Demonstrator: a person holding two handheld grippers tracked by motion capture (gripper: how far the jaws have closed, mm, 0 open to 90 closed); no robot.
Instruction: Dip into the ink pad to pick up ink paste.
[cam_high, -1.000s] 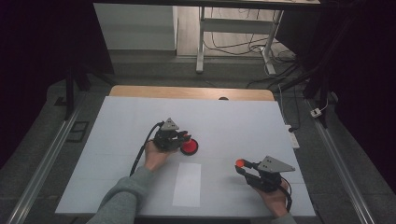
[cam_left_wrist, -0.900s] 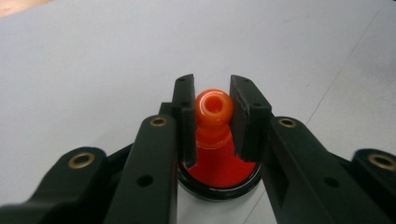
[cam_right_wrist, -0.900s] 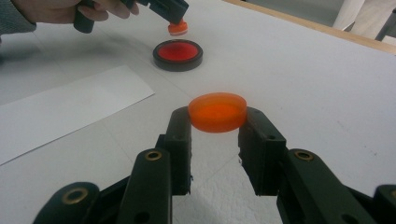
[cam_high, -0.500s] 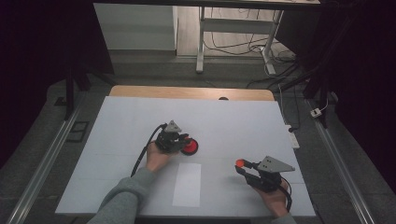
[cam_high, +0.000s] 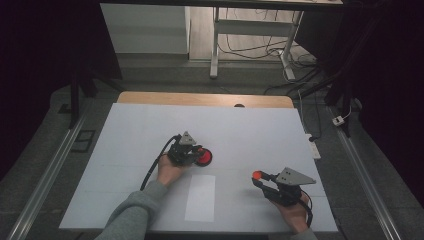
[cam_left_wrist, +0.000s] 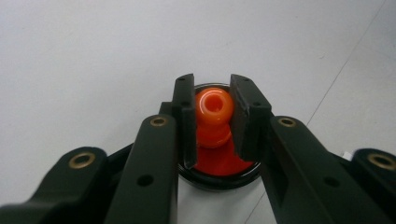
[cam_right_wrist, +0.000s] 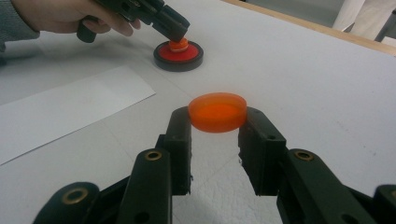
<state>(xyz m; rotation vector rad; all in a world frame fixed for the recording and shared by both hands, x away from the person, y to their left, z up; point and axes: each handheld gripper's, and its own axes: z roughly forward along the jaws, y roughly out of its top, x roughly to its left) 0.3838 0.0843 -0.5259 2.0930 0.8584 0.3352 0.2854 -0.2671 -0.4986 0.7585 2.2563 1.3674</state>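
White worktop (cam_high: 250, 135) carries a sheet of white paper (cam_high: 201, 197) lying flat between the two hands, touching neither gripper. Nothing has shifted since the earlier frames. The left gripper (cam_left_wrist: 212, 122) has its fingers closed around a glossy orange knob (cam_left_wrist: 213, 114) that rises from a red disc in a round black dish (cam_high: 204, 156), near the worktop's middle. The right gripper (cam_right_wrist: 217, 135), nearer the person, pinches a flat translucent orange cap (cam_right_wrist: 217, 112) between its fingers, lifted above the surface.
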